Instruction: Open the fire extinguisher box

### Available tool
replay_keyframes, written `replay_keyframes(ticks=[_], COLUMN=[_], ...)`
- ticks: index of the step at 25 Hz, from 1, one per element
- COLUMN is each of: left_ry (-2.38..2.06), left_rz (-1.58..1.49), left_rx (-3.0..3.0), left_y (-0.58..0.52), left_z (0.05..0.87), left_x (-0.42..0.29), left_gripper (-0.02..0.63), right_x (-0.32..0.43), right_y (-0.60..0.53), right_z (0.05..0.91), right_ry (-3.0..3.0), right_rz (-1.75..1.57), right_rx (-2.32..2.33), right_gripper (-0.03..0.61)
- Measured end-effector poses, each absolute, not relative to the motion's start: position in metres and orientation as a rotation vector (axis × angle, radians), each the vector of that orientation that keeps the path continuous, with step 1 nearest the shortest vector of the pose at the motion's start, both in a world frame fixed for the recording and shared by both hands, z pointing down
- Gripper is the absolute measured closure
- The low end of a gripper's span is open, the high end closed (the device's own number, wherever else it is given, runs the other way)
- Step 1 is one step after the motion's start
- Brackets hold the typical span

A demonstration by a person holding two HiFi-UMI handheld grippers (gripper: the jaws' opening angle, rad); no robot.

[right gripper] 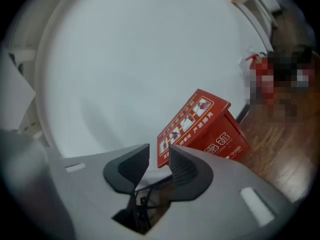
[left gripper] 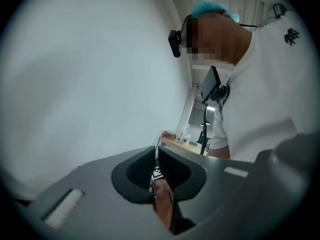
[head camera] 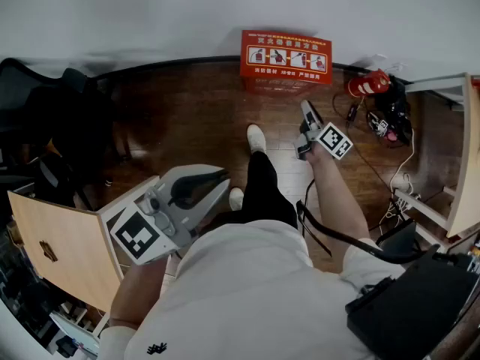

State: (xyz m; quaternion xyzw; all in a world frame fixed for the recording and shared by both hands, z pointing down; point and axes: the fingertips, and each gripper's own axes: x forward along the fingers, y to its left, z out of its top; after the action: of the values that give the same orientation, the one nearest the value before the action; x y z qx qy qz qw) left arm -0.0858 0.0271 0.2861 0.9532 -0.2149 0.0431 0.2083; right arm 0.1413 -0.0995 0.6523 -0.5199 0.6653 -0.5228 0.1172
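The red fire extinguisher box [head camera: 286,58] stands on the wood floor against the white wall, its lid with instruction pictures down. In the right gripper view the box [right gripper: 210,134] sits tilted just beyond the jaws. My right gripper [head camera: 306,115] is held out toward it, a short way in front and apart from it. That right gripper [right gripper: 160,151] is open with a modest gap and nothing between its fingers. My left gripper [head camera: 223,177] hangs back near the person's body at the lower left. In its own view the left gripper [left gripper: 156,151] has its tips nearly together and holds nothing.
A red extinguisher [head camera: 367,85] lies right of the box beside a tangle of cables [head camera: 390,122]. A wooden board [head camera: 60,246] stands at the lower left, a wooden shelf frame [head camera: 469,156] at the right, a black case [head camera: 412,306] at the bottom right. The person's white shoe [head camera: 256,137] points at the box.
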Motion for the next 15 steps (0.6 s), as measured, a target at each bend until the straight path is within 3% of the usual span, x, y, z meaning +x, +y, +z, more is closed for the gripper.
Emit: replay_keyframes(ticks=[5,10,15], left_ry=[-0.557,-0.515,-0.486], left_rz=[0.137,0.143,0.147], left_rx=[2.644,2.585,2.541], left_y=[-0.041,-0.083,-0.101], left_z=[0.303,0.321,0.333], left_x=[-0.053,-0.036,-0.027], left_gripper=[0.595,0.595,0.595], right_x=[0.176,0.182,0.184], right_y=[-0.168,-0.195,-0.203], right_z=[0.707,0.751,0.769], right_ry=[1.67,1.494,1.366], right_rz=[-1.547,-1.598,-1.625], right_rx=[-1.501,-1.496,-1.448], right_gripper=[0.455,0.392,0.373])
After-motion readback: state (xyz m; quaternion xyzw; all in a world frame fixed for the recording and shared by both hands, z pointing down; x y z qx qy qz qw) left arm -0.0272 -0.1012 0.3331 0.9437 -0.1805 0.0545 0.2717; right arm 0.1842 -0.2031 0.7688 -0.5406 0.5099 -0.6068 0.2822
